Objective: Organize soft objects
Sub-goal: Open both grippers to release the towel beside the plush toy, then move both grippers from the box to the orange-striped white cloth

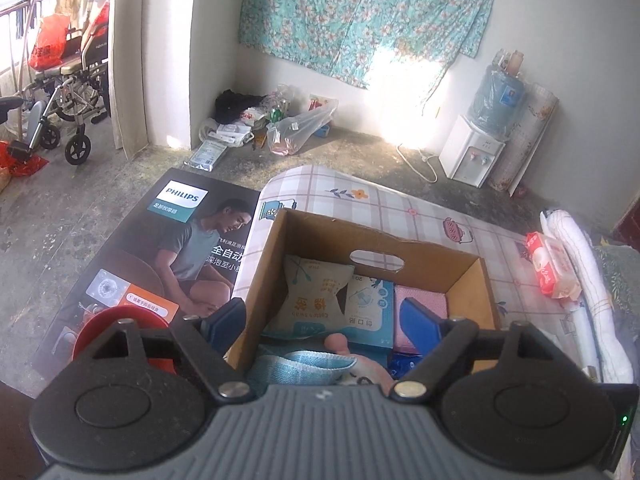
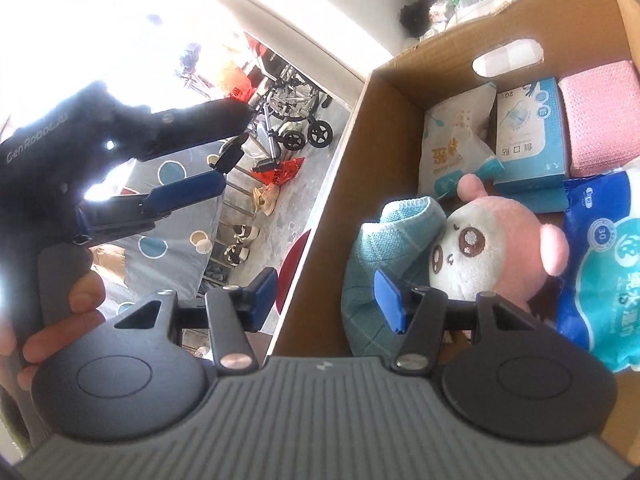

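Cardboard box (image 2: 340, 184) holds one plush (image 2: 480, 248); only the right view shows it whole. Both grippers, left (image 1: 324, 320) and right (image 2: 326, 300), gape empty.

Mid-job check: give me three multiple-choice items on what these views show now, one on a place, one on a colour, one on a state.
1. Where is the plush toy?
A. On the floor
B. Inside the cardboard box
C. On the water dispenser

2. What colour is the folded cloth beside the toy?
A. Light blue
B. Yellow
C. Black

3. How is the left tool?
A. Shut on the toy
B. Shut on the cloth
C. Open, holding nothing

Answers:
1 B, the toy lies between the box walls, against the blue tissue pack.
2 A, the right wrist view shows pale blue checked fabric.
3 C, its pads stand wide apart above the box.
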A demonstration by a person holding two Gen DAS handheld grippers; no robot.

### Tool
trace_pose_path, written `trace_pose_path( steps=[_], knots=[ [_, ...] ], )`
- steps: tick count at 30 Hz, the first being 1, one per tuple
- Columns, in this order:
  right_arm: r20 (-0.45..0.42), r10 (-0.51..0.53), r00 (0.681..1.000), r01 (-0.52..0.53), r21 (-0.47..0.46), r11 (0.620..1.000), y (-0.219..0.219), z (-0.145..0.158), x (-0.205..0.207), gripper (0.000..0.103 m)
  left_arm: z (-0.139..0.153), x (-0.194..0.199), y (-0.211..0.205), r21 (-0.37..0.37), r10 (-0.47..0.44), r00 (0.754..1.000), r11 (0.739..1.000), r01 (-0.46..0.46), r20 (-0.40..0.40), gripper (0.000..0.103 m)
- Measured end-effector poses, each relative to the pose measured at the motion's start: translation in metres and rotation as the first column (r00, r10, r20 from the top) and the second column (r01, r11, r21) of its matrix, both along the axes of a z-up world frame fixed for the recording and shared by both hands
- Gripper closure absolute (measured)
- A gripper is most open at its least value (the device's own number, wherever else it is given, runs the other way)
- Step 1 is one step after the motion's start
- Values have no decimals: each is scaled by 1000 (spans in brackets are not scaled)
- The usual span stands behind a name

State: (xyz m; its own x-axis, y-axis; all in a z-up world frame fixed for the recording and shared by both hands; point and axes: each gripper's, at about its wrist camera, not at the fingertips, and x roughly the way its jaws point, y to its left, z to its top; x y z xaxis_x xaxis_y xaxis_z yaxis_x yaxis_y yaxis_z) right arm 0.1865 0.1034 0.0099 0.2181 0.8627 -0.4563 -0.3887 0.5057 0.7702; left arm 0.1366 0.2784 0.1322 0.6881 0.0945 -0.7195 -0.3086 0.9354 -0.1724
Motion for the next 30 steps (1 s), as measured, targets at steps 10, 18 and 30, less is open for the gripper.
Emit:
trace_pose_path(
  steps=[10, 18, 30],
  knots=[
    [180, -135, 974, 134, 13, 991, -119, 33, -54, 25, 26, -59, -93, 45, -153, 972, 988, 148, 177, 9],
    [320, -373, 871, 393, -1, 919, -254, 36, -118, 18, -3, -84, -203, 62, -296, 923, 955, 290, 246, 8],
    [349, -541, 765, 605, -103, 790, -390, -9, -186, 17, -88, -95, -330, 139, -531, 823, 848, 512, 201, 8]
  ],
)
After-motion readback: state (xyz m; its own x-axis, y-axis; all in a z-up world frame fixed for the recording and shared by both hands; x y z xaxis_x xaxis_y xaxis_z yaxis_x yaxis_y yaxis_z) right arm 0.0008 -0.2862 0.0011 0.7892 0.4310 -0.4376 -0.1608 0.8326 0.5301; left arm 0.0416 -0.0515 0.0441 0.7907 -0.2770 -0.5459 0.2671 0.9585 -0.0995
